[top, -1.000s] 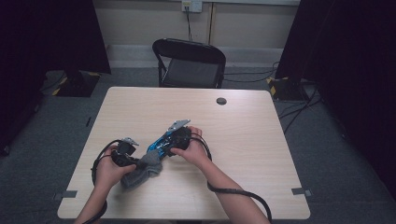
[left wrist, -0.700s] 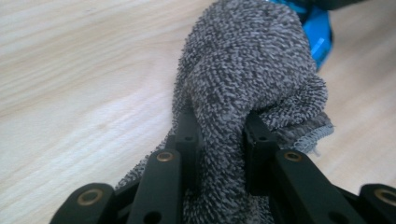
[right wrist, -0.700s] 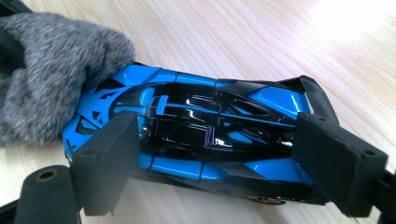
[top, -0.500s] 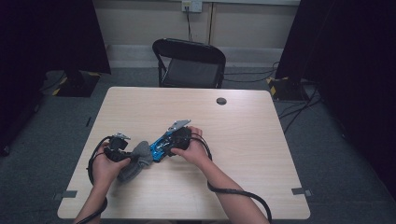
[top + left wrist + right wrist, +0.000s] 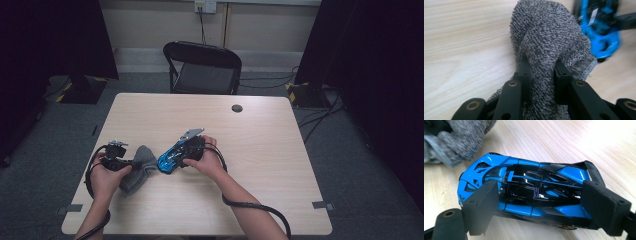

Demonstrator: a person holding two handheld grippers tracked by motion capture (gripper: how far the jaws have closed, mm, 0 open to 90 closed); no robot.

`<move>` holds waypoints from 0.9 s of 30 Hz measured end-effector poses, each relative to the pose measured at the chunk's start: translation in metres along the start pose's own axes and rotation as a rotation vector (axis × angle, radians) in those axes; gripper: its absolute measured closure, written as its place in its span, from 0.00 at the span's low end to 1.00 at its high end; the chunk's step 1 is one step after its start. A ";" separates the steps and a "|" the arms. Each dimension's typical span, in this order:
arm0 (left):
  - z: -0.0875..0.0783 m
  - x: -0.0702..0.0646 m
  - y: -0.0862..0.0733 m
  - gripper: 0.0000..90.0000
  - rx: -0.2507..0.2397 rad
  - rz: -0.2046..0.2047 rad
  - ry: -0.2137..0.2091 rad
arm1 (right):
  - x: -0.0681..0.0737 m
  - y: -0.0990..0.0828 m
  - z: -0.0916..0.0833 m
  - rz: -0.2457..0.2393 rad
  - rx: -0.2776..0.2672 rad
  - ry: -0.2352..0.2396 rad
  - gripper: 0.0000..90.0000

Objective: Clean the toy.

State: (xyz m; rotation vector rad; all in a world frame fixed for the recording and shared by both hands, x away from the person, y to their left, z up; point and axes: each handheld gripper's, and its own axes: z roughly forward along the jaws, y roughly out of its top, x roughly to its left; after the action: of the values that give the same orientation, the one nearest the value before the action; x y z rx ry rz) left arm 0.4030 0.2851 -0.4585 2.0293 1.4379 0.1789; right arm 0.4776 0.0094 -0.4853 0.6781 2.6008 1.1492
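A person works at a pale wooden counter, a gripper in each hand. The left gripper, held over the near left part of the counter, has its jaws pinched on a bunched grey cloth; in the left gripper view the looped fabric bulges up between and above the two black jaws, which press into it from both sides. The right gripper clamps a blue and black toy car just right of the cloth; in the right gripper view its two pads sit against the nose and tail of the car, which lies across the jaws close over the wood. There the cloth shows blurred at the upper left, near the car. A black cable trails from the right gripper toward the near edge. Beyond the counter stands a black folding chair, and a small dark round disc sits near the far edge.
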 end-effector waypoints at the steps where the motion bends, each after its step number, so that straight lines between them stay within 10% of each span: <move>1: -0.001 -0.002 0.001 0.81 -0.006 0.007 -0.007 | 0.000 0.000 0.000 0.000 0.001 0.000 0.16; 27: 0.008 -0.086 0.004 0.81 0.068 0.281 -0.250 | 0.000 -0.001 -0.001 -0.004 -0.010 0.003 0.17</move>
State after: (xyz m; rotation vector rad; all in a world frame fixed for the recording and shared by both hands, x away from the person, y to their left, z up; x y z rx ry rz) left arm 0.3758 0.2045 -0.4419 2.2148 1.0171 -0.0085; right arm 0.4773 0.0080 -0.4861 0.6692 2.5961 1.1612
